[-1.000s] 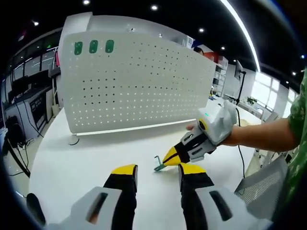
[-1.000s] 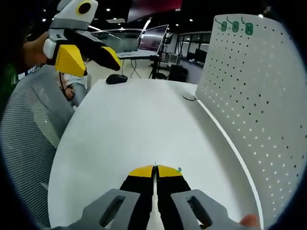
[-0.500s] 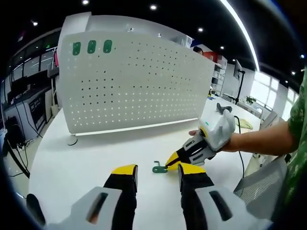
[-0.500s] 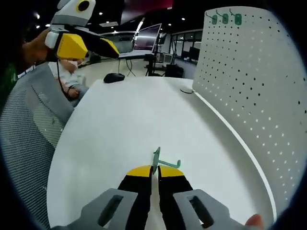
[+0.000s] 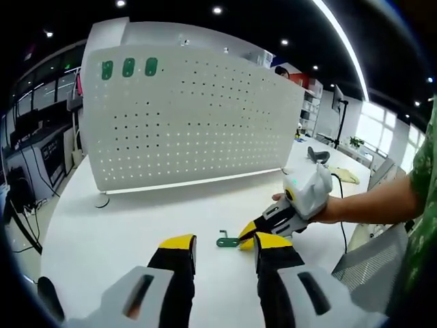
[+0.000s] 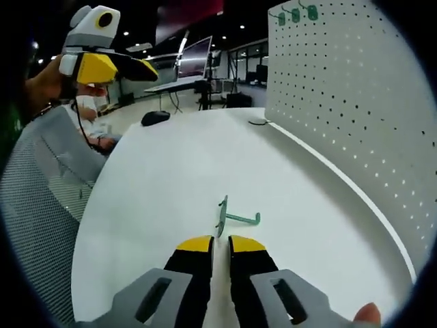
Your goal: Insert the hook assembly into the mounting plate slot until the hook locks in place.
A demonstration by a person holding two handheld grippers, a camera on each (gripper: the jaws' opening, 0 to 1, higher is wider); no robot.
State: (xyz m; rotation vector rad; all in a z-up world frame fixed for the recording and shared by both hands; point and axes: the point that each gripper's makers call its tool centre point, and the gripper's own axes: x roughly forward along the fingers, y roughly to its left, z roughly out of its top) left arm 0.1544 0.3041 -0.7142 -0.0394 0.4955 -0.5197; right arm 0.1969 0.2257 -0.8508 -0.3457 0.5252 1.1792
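R gripper (image 6: 220,244) backed off hook (image 6: 232,216), fingers slightly parted, released; L gripper (image 5: 222,244) fingers apart.

I'm working in what looks like an open-plan office or lab. My white counter (image 5: 102,239) carries an upright white pegboard (image 5: 198,116), and a mesh office chair (image 6: 41,198) stands beside it. Behind, I see desks with a monitor (image 6: 194,58) and a computer mouse (image 6: 156,117), rows of recessed ceiling lights, and bright windows (image 5: 375,126) at the far side.
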